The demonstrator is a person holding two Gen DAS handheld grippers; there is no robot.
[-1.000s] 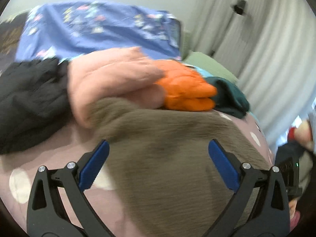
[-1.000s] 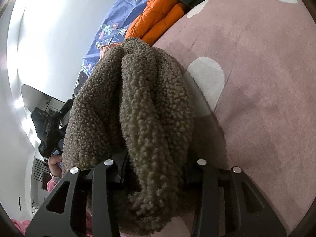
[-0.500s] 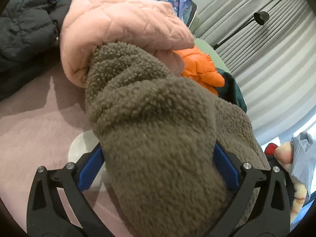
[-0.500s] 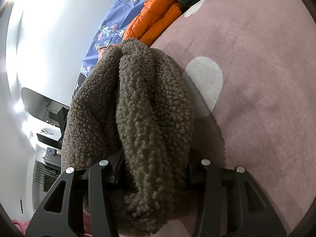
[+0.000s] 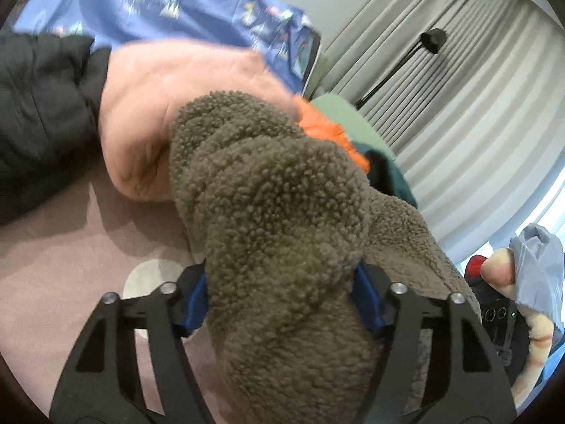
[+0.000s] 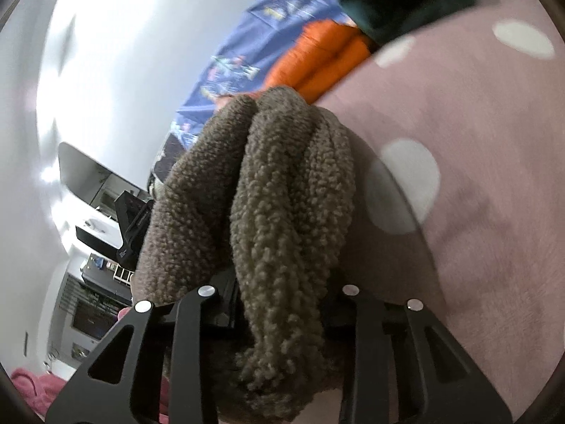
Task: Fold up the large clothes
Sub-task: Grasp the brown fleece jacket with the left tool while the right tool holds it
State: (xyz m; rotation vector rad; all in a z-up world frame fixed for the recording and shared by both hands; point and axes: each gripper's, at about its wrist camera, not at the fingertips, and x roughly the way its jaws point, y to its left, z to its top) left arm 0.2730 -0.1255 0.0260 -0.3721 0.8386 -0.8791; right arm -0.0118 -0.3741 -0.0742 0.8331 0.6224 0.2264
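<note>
Left wrist view: your left gripper (image 5: pixel 280 293), jaws just closing, clamps the brown fleece garment (image 5: pixel 279 212), apparently bunched lengthwise toward 12 o'clock; your right gripper (image 6: pixel 279 304) likewise pinches it.

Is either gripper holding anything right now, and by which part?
Both hold the brown fleece garment. The left gripper, jaws just closing, clamps a thick bunched fold; the right gripper pinches another gathered fold. Which part of the garment is unclear.

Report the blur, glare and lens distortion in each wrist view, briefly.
Left wrist view: the brown fleece garment is sharp, the pink jacket behind it motion-smeared, the curtains bowed by the fisheye, with daylight blown out at the right edge. Right wrist view: the fleece is crisp, the orange jacket and dotted pink bedspread blurred, the white wall washed with glare.
</note>
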